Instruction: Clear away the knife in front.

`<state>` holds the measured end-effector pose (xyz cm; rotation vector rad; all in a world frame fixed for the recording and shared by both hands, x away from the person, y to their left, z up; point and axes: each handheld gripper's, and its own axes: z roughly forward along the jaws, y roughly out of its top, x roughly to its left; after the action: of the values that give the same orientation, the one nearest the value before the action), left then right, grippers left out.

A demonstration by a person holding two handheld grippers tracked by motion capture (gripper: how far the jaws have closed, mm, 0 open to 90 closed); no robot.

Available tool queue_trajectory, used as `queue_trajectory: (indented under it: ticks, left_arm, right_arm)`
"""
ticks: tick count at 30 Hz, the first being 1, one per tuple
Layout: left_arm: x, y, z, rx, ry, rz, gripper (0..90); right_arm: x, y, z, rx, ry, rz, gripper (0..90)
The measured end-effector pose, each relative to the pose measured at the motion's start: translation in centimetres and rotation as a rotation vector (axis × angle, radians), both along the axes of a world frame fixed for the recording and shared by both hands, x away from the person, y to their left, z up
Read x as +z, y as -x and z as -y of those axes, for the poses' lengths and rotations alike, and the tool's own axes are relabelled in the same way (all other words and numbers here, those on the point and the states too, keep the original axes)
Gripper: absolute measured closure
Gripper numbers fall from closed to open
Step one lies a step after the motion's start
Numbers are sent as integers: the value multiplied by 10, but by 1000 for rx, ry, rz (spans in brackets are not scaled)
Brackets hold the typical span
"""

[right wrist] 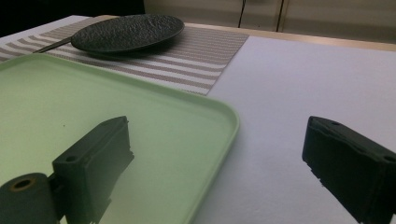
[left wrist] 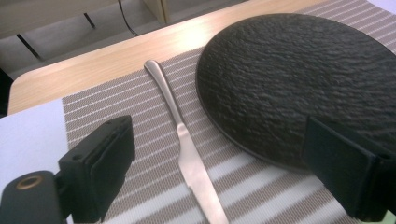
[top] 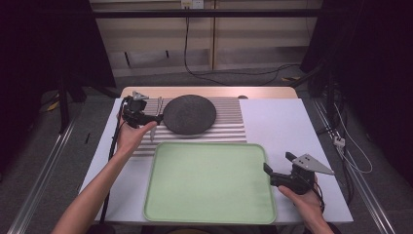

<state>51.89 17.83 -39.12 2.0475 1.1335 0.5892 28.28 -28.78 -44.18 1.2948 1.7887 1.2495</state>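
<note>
Now, left gripper (left wrist: 219, 168): jaws spread, straddling knife and plate rim
Knife (left wrist: 184, 140): frame centre, on striped mat (beside plate (left wrist: 299, 79))
Advice: centre jaws on handle alone
Right gripper (top: 277, 176): spread, idle

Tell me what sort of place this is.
Probably a lab or recording setup, not a dining room: the table carries a staged place setting, a striped placemat, black plate and knife, beside a green tray, with cables on the floor behind.
</note>
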Motion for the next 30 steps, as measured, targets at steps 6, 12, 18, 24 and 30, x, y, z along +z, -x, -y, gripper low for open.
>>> queue_trajectory:
  ticks: [6,12,18,24,30]
  left_arm:
    - [-6,-17,3,16,-14,-39,142]
    - [-12,-37,-2,50,19,-81,204]
    - [-25,-56,-2,80,-8,-107,281]
    - [-29,-74,-4,119,-35,-118,347]
    - [-42,-85,0,128,-60,-179,399]
  right_arm:
    - [-1,-1,-1,5,5,-3,80]
    - [-1,-2,-3,9,17,0,80]
    - [-1,-2,-4,6,22,-7,79]
    - [-2,-3,-3,4,24,-12,78]
    - [-2,-3,-3,9,23,-19,78]
